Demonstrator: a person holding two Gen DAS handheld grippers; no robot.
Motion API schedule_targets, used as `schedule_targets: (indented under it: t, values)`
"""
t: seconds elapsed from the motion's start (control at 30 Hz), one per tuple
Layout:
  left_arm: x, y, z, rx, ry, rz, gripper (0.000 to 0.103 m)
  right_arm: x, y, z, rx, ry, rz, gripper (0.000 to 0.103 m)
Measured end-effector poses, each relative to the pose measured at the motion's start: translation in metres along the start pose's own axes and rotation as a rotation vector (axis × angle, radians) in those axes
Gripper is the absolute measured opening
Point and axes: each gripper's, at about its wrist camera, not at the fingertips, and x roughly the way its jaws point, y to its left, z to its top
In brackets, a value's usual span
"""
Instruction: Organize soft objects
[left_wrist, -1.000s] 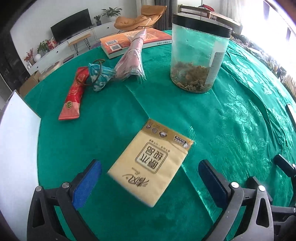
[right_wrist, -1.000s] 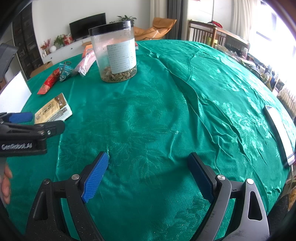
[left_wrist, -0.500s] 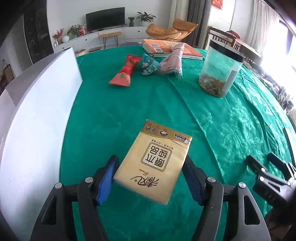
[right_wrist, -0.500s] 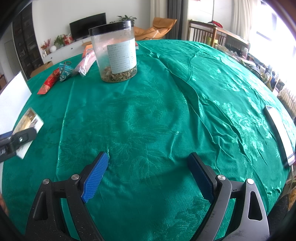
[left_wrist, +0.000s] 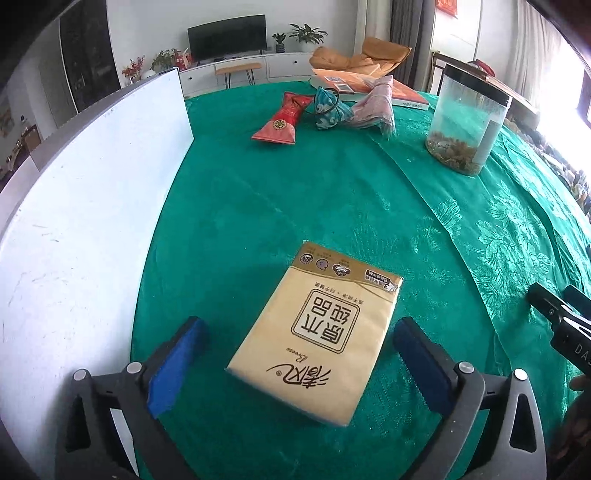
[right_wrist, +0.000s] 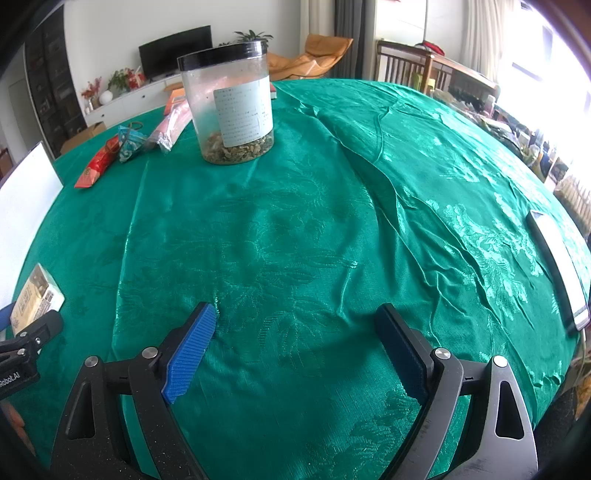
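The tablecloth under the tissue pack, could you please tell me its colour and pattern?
Green tablecloth with a shiny woven flower pattern, clearest in the right wrist view.

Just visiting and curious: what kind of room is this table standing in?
Most likely a home's living and dining room: a television on a low white cabinet, potted plants beside it, and a wooden dining chair behind the green-clothed table.

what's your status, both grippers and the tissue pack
Left gripper open, jaws just reopened, tissue pack lying loose between them. Right gripper open, empty over green cloth. Nothing in the way.
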Motion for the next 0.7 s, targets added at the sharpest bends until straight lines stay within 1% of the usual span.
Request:
schedule_targets:
  t: [0.2,0.7]
  values:
    - [0.0006,-0.0016,0.0001,-0.005,-0.017,0.006,0.103,0.0001,0.0000,0.0001,0.000,0.000,0.000,0.091]
    - [0.0006,-0.0016,0.0001,-0.005,-0.017,0.006,0.103,0.0002,0.0001,0.0001,0.000,0.000,0.000,0.091]
